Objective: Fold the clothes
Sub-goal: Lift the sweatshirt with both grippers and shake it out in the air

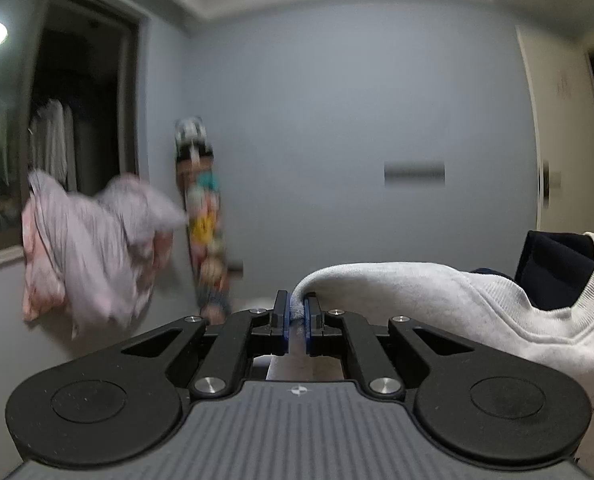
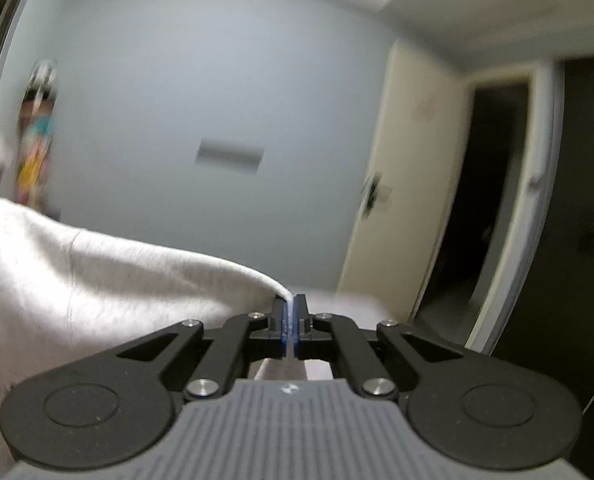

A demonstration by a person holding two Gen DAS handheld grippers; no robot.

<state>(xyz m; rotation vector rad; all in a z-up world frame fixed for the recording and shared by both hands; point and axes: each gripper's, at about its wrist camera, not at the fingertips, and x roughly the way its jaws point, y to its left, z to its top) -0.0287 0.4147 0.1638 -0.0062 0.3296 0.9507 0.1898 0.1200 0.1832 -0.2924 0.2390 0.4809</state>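
A light grey sweatshirt (image 1: 437, 300) with a ribbed collar hangs lifted in the air between both grippers. My left gripper (image 1: 296, 312) is shut on a pinch of its fabric, and the cloth runs off to the right. In the right wrist view the same sweatshirt (image 2: 97, 280) stretches to the left from my right gripper (image 2: 289, 316), which is shut on a thin edge of it. A dark navy inner part (image 1: 553, 268) shows through the neck opening.
A pale blue wall (image 1: 337, 120) faces both cameras. A colourful skateboard (image 1: 203, 216) leans upright against it, beside a pinkish heap of clothes (image 1: 93, 248) under a dark window (image 1: 57, 120). A cream door (image 2: 409, 184) stands open onto a dark doorway (image 2: 493, 200).
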